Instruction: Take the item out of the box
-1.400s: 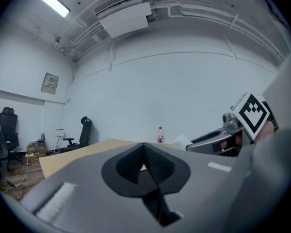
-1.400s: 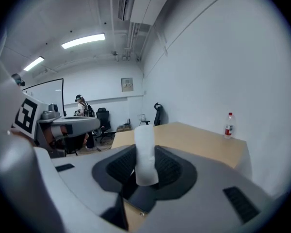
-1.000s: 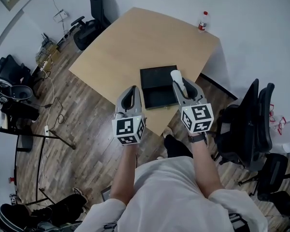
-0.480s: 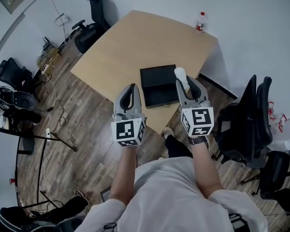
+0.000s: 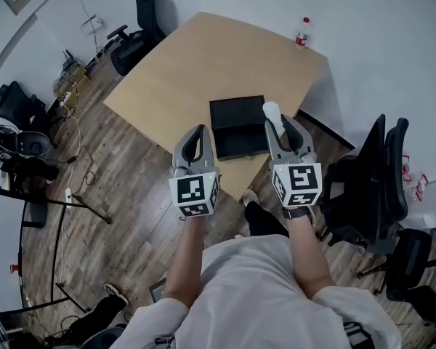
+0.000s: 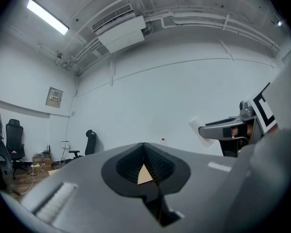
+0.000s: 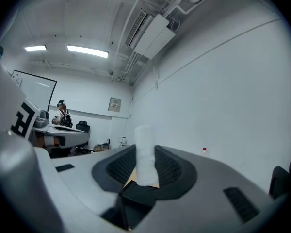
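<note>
My R hand-held gripper (image 5: 282, 131) is part-closed, pads clamped on the white roll-shaped item (image 7: 145, 152). The item's long axis runs along the jaws. It stands upright in the R gripper view, w/ its top past the jaw tips. In the head view it points away from me, over the right edge of the open black box (image 5: 236, 126) on the desk (image 5: 203, 57). Only the head view shows the box. L hand-held gripper (image 6: 144, 152) has jaws together w/ nothing in them, and its view catches the item side-on.
</note>
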The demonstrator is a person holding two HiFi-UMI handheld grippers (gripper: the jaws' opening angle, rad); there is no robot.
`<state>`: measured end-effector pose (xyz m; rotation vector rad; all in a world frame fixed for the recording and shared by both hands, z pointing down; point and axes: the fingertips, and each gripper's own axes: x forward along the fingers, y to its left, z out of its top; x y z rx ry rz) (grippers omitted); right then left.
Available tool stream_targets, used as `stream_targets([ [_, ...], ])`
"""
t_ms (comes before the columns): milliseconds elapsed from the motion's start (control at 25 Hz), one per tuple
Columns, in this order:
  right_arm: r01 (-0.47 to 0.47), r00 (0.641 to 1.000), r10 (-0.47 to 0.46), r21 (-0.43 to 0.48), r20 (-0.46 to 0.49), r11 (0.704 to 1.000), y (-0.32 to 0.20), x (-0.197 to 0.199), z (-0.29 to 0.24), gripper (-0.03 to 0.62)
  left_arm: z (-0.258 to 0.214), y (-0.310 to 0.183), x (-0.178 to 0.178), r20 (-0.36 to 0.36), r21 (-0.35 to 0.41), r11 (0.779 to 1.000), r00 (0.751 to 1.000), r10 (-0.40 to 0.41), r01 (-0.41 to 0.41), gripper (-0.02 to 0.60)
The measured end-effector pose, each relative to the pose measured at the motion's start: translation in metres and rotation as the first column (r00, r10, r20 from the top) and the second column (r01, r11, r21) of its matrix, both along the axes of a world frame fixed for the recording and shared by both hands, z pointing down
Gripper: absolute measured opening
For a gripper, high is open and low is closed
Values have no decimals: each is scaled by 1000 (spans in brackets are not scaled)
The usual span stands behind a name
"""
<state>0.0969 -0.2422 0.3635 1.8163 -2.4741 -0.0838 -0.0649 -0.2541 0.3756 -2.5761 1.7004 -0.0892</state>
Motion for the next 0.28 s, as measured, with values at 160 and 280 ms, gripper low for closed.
stream_targets([
  [160, -1, 1000, 1, -8, -9, 1000, -8, 2, 5, 126, 5, -8, 4, -6, -9, 1000, 1000, 0, 0, 6],
  [280, -6, 1000, 5, -14, -10, 1000, -13, 3, 10, 126, 8, -15, 8, -4, -11, 1000, 1000, 6, -6, 6],
])
